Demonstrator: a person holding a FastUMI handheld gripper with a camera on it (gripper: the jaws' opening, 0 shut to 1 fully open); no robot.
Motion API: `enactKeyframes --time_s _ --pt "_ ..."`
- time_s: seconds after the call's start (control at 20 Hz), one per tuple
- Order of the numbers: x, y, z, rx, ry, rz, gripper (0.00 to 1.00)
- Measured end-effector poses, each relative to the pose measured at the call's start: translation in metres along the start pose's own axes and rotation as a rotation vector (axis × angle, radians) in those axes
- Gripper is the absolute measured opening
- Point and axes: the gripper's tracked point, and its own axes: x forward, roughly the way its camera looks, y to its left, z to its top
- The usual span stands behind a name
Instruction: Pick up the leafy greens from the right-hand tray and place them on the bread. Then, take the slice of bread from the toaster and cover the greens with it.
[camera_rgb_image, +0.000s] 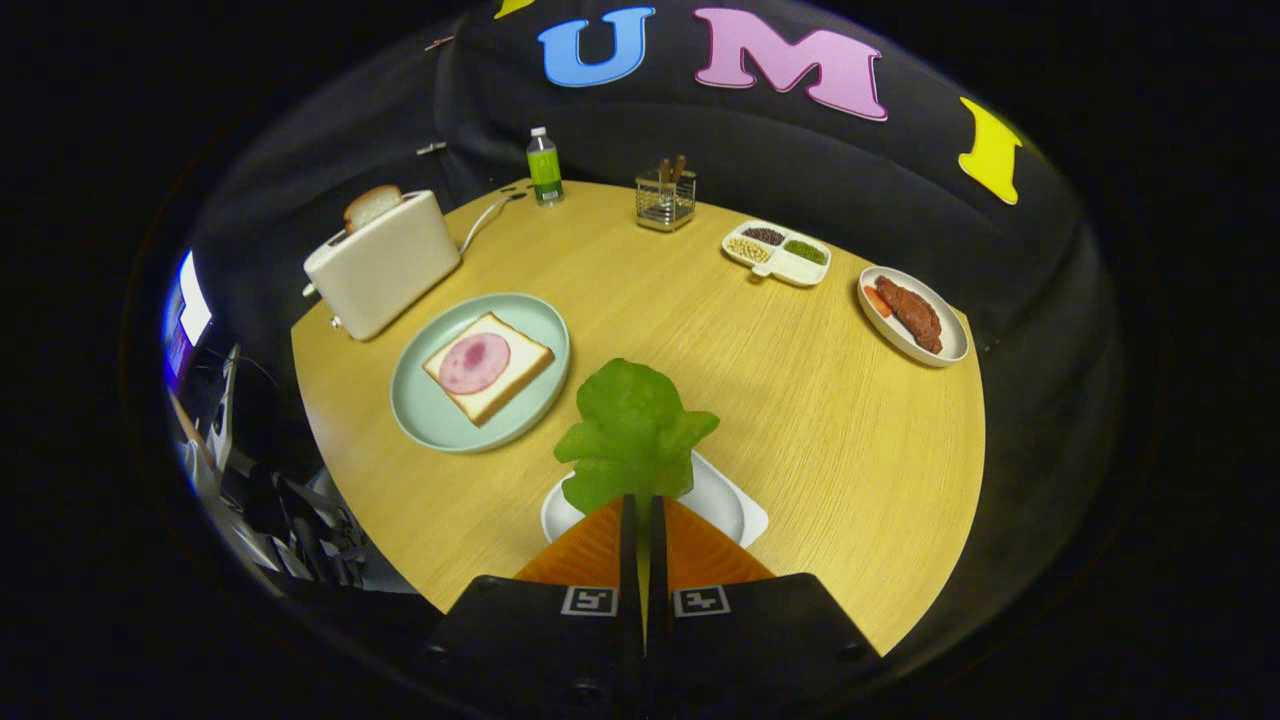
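My gripper (642, 502) is shut on the leafy greens (632, 432), which stick up from between the two orange fingers (598, 545), lifted above a white tray (725, 500). Ahead and to the left lies a pale green plate (425, 415) carrying a slice of bread (515, 365) topped with a round pink slice of ham (474, 362). Beyond the plate stands a white toaster (385, 265) with a second slice of bread (372, 206) poking out of its slot.
At the far side of the round wooden table (820, 430) stand a green bottle (544, 167) and a wire holder (666, 195). A divided white dish (778, 270) of beans and an oval plate (945, 345) with meat sit to the far right.
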Motion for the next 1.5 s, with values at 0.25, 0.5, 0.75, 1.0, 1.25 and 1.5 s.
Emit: enactKeyframes --time_s 0.25,0.5,0.75,1.0,1.25,1.5 --pt "-0.024 0.052 0.053 -0.031 -0.075 0.064 0.06" --pt "-0.002 0.107 0.082 -0.069 -0.081 0.094 0.06" --pt "0.038 0.155 0.09 -0.065 -0.038 0.11 0.06" --pt "0.08 0.165 0.088 -0.046 0.02 0.071 0.07" --pt "0.105 0.152 0.082 0.006 0.015 -0.042 0.73" --pt "0.061 0.162 0.123 0.034 -0.164 -0.035 0.89"
